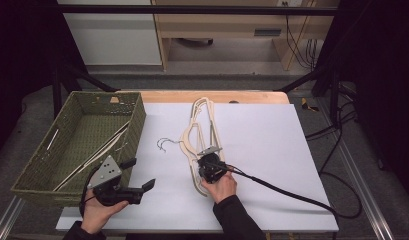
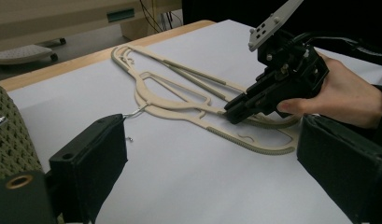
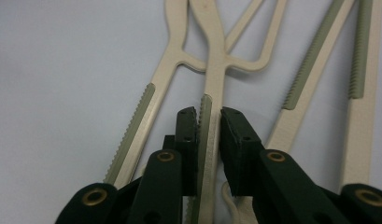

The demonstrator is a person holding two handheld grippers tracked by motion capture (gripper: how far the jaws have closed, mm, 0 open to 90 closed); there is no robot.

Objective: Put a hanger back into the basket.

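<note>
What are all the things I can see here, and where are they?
Hangers on the sheet: at least two, cream with grey-green ribbed strips, overlapping mid-table, wire hooks toward the basket.
Basket: one, olive woven, at the table's left edge.
Hangers in the basket: cream, lying slanted inside; number unclear.
White sheet: one, covering the wooden table.
Left gripper: black, jaws wide open, near the basket's front corner.
Right gripper: black, jaws closed around one hanger's ribbed arm.
</note>
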